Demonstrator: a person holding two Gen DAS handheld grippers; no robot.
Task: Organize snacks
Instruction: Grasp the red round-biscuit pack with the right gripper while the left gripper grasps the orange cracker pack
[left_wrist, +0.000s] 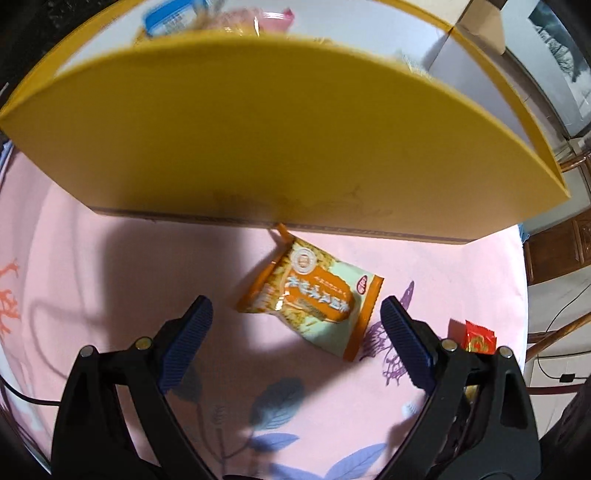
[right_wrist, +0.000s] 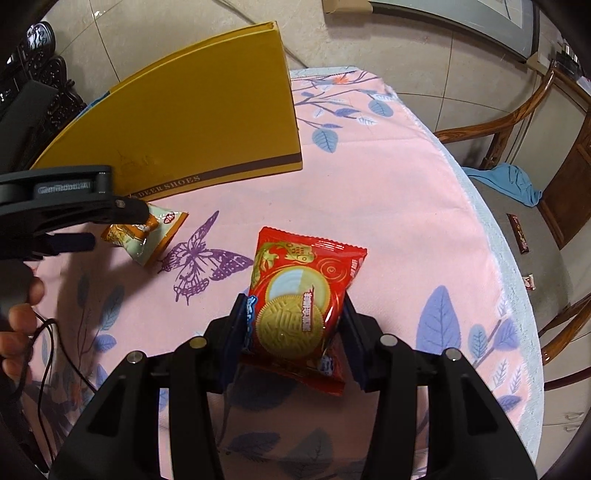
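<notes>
Fingers (left_wrist: 406, 334) before box (left_wrist: 258, 129) (maybe snacks (left_wrist: 221, 16) inside)

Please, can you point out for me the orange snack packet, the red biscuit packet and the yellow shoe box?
orange snack packet (left_wrist: 314, 299): left wrist view, middle of its printed front.
red biscuit packet (right_wrist: 299, 299): right wrist view, on the printed biscuits.
yellow shoe box (right_wrist: 207, 110): right wrist view, its plain side wall.

Both wrist cameras look steeply down, close over the pink tablecloth (right_wrist: 388, 206), sharing the yellow shoebox (left_wrist: 258, 147) at its far edge and the orange snack packet (left_wrist: 314, 295).
</notes>
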